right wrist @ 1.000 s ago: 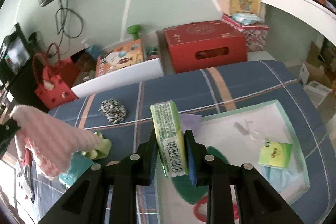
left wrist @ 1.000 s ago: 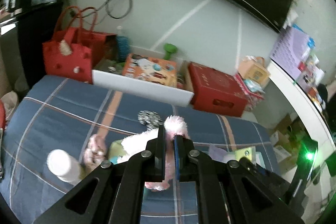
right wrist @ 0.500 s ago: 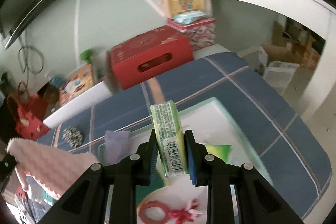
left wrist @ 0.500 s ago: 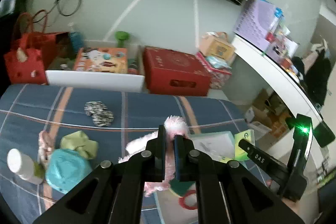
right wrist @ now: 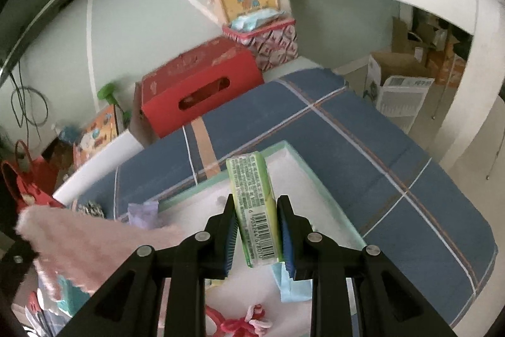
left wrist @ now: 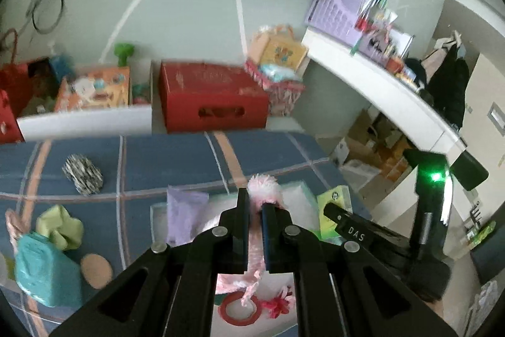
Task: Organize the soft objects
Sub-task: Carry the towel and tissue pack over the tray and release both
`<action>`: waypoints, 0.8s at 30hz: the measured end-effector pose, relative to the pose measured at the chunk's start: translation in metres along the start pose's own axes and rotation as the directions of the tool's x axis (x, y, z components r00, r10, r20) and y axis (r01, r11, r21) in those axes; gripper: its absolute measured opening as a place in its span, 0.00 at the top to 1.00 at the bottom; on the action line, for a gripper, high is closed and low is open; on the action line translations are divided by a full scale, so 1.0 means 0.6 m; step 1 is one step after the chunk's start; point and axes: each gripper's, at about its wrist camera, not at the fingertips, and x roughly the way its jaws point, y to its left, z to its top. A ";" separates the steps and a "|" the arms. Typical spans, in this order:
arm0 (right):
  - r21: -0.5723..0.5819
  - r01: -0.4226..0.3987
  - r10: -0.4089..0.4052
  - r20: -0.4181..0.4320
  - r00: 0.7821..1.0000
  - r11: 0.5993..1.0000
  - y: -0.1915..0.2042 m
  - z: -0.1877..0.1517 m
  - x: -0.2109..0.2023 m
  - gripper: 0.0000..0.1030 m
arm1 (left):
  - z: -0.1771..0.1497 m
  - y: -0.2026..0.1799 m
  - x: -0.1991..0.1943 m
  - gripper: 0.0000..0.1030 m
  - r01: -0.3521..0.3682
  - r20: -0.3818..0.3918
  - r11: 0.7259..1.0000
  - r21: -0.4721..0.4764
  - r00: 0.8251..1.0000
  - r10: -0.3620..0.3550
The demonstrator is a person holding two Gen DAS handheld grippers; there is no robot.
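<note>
Left gripper (left wrist: pixel 255 212) clamps pink fluffy cloth (left wrist: pixel 263 187) above white tray (right wrist: pixel 311 176). Right gripper (right wrist: pixel 257 229) clamps green tissue pack (right wrist: pixel 254 204) over tray centre. Tray holds red ring (left wrist: pixel 238 310) at 6 o'clock, lilac cloth (left wrist: pixel 184 212) at 10 o'clock.

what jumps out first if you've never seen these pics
The left hand-held gripper is shut on a fluffy pink cloth that dangles over the white tray on the blue plaid bed. The right hand-held gripper is shut on a green tissue pack, held upright above the same tray. Behind the bed sits a bright red box.
</note>
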 end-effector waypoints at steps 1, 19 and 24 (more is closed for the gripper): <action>-0.006 0.001 -0.001 -0.015 1.000 1.000 0.003 -0.003 0.008 0.75 | -0.006 0.007 0.022 0.93 -0.014 -0.033 1.000 -0.009 0.999 0.013; -0.076 -0.001 -0.011 -0.149 0.989 0.997 0.029 -0.028 0.077 0.72 | -0.078 0.062 0.157 0.92 -0.174 -0.295 0.985 -0.011 0.942 0.163; -0.096 0.002 -0.016 -0.146 0.989 0.995 0.038 -0.025 0.070 0.66 | -0.066 0.057 0.146 0.63 -0.196 -0.305 0.980 0.018 0.933 0.192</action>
